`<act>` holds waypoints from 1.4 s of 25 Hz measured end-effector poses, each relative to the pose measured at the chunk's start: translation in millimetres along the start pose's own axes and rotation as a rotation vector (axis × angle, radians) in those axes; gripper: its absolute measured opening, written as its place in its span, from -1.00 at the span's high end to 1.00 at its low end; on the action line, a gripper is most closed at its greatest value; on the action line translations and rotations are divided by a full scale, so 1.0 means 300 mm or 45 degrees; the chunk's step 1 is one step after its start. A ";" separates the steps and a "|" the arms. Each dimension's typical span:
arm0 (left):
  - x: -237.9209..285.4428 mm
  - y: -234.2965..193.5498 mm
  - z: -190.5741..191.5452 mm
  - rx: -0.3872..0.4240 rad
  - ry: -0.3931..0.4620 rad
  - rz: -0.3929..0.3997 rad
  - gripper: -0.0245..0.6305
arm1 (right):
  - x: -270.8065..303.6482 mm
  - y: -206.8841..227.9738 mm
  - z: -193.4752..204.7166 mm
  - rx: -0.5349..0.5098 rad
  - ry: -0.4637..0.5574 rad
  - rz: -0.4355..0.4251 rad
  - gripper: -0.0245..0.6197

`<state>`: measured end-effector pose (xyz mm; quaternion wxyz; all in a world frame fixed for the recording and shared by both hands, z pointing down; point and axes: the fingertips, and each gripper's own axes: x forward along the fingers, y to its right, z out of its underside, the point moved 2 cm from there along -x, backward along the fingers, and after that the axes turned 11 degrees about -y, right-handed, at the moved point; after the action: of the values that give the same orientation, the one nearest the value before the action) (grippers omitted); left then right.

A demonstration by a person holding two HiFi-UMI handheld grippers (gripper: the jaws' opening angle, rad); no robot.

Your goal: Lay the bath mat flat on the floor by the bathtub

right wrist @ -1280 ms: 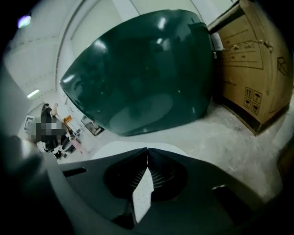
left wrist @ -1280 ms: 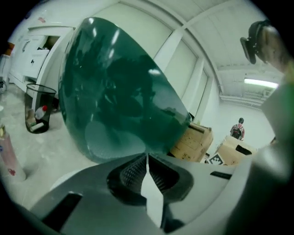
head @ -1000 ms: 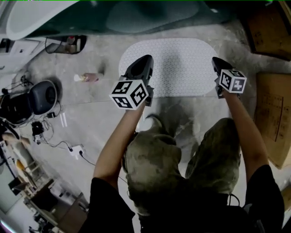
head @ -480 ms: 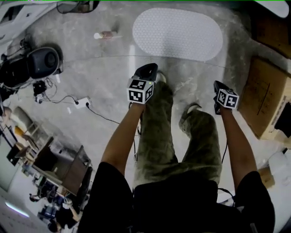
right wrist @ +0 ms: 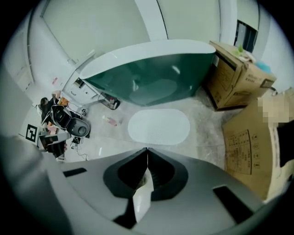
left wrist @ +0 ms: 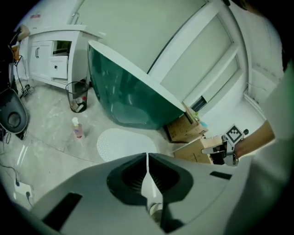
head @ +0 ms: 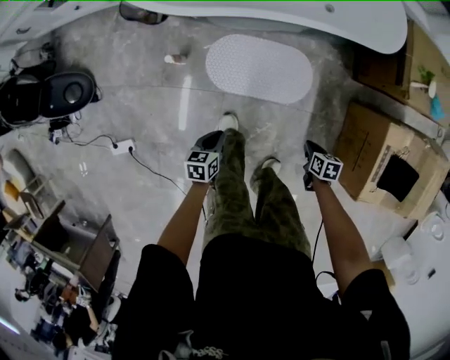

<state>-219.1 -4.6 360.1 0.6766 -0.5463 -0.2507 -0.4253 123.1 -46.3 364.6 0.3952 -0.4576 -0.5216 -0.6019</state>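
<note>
The person has stood and backed off, leaving the bath mat [head: 259,67] flat beside the bathtub [head: 281,15], upper centre. The left gripper [head: 215,139] and right gripper [head: 309,150] are clenched, empty; the task looks done.

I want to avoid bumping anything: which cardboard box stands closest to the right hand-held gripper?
The cardboard box with the dark patch, just right of the right hand-held gripper; the other box sits farther off, beside the bathtub.
</note>
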 end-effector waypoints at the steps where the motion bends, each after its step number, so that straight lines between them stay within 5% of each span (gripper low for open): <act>1: -0.063 0.018 -0.008 -0.021 0.013 0.003 0.83 | -0.067 -0.034 -0.008 -0.006 0.022 0.005 0.85; 4: -0.240 0.073 -0.091 0.006 0.060 -0.001 0.83 | -0.256 -0.122 -0.048 -0.025 0.094 -0.012 0.85; 8: -0.435 0.163 -0.320 0.228 0.177 -0.012 0.83 | -0.521 -0.227 -0.148 -0.140 0.281 -0.101 0.85; 15: -0.715 0.602 -0.677 0.585 0.446 -0.068 0.83 | -1.080 -0.160 -0.300 -0.178 0.740 -0.119 0.85; 20: -0.817 0.871 -0.797 0.559 0.706 -0.106 0.83 | -1.299 -0.082 -0.382 -0.249 0.991 -0.096 0.85; 25: -0.933 1.168 -0.825 0.524 0.883 -0.149 0.83 | -1.594 -0.002 -0.450 -0.376 1.065 -0.104 0.85; 35: -0.945 1.251 -0.782 0.377 0.983 -0.205 0.83 | -1.692 0.008 -0.543 -0.573 1.118 -0.079 0.86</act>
<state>-75.0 -126.9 -130.4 0.7566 -0.2224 -0.0792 -0.6097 239.3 -208.8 -129.8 0.4511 -0.2191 -0.1763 -0.8470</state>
